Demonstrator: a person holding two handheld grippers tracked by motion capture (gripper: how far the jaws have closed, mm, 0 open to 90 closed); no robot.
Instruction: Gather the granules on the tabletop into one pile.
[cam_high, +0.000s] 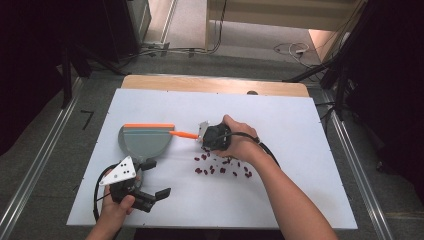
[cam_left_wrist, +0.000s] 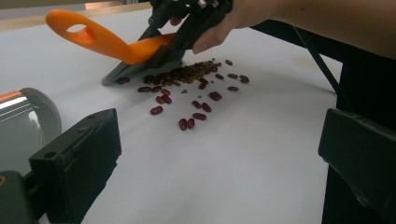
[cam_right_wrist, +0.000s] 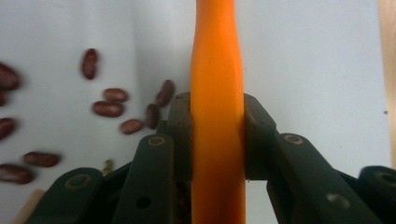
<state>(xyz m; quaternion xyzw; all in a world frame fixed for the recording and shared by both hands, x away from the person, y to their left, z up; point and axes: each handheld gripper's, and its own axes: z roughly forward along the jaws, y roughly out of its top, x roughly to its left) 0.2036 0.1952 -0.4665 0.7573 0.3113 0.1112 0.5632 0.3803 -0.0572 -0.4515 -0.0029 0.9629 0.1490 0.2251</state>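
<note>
Two black grippers sit in your hands over the smooth white table sheet. Your right gripper is clamped on the glossy orange plastic handle of a small dark-bristled hand brush; both jaws press flat against the handle's rounded sides, and its looped end sticks out past them. The brush head rests tilted on the sheet, its bristle edge touching a heap of small oval, shiny dark-red beans, with loose ones scattered just in front. Your left gripper hangs low near the table's near-left corner, its blocky matte jaws spread wide with nothing between them. Just beyond it lies the grey plastic dustpan, rounded at the back, with an orange strip along its straight lip.
</note>
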